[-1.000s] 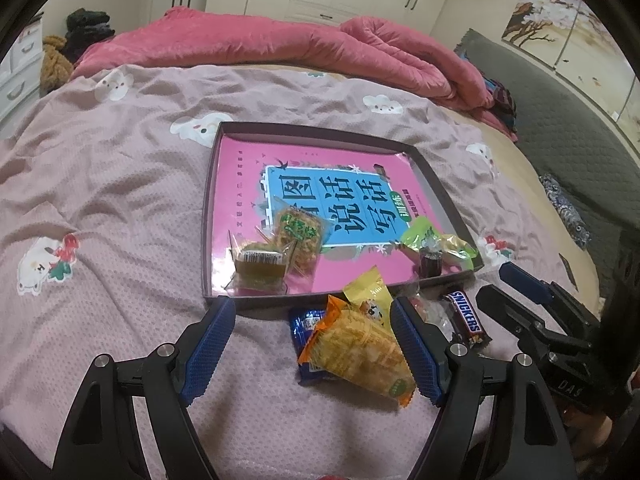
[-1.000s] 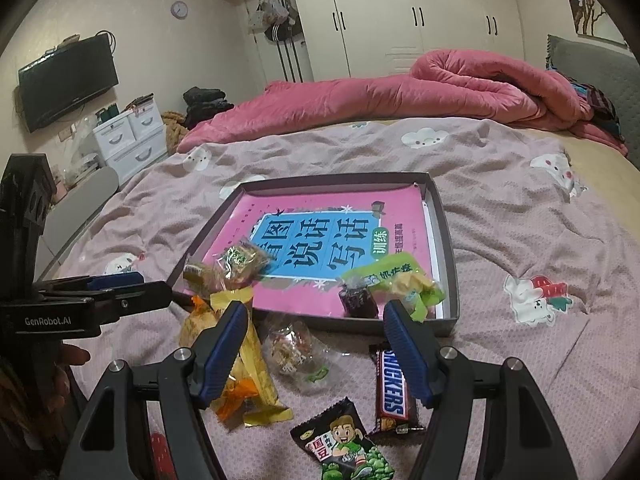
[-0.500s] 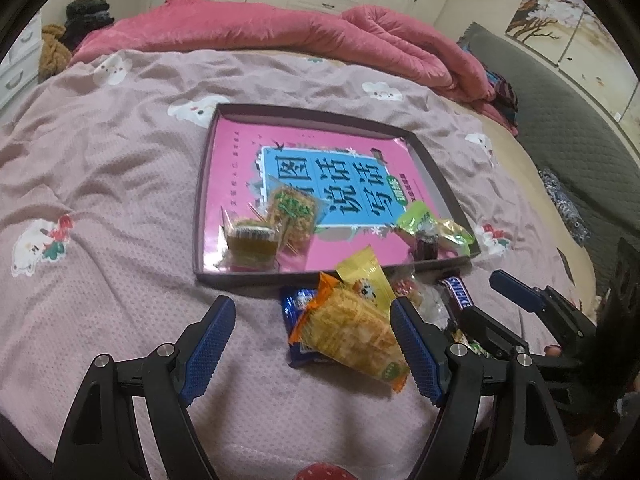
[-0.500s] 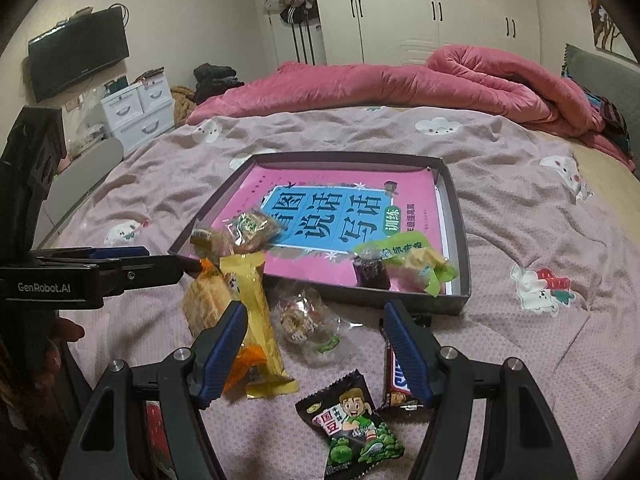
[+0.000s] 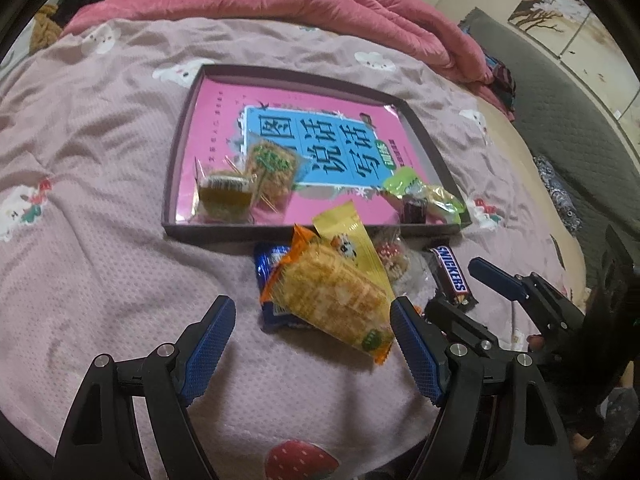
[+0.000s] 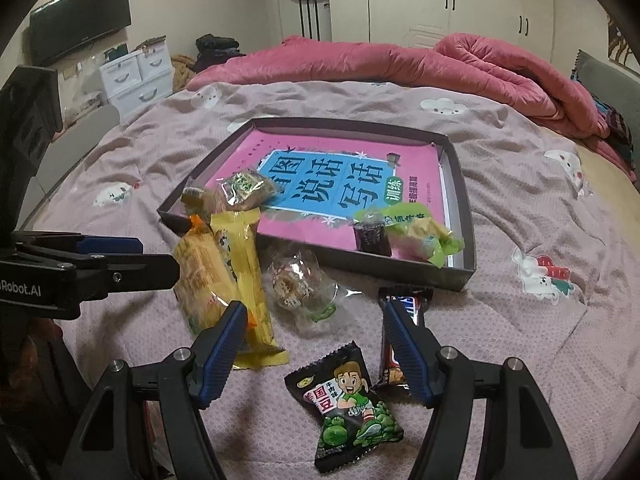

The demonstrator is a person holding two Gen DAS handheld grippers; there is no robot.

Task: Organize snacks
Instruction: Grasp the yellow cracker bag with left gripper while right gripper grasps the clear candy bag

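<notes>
1. Left wrist view: my left gripper (image 5: pixel 312 344) hangs over the pink bedsheet (image 5: pixel 100 208) with its jaws spread wide and nothing pinched. The orange cracker pack (image 5: pixel 336 300) lies between the two blue pads, nearer the right one, with its far end reaching past the tips. It rests on a blue packet (image 5: pixel 268 268), and a yellow wrapper (image 5: pixel 352 244) lies beside it.

2. Same view, further out: the dark shallow tray (image 5: pixel 176 168) sits just beyond that pile, a pink book (image 5: pixel 320 140) lining its floor. Inside, near its front edge, lie a clear-wrapped cake (image 5: pixel 224 196) and a green-printed biscuit (image 5: pixel 272 168) on the left, and a green wrapper (image 5: pixel 424 196) on the right. A Snickers bar (image 5: pixel 450 276) lies outside the tray, by the right gripper (image 5: pixel 472 292).

3. Right wrist view: my right gripper (image 6: pixel 316 344) is also parted and holds nothing. The black bean packet (image 6: pixel 344 404) lies on the sheet between its pads, slightly short of the tips. The Snickers bar (image 6: pixel 404 312) runs partly under the right pad. A clear round sweet bag (image 6: pixel 300 280) lies ahead of the tips, between the pads and the tray (image 6: pixel 464 200).
</notes>
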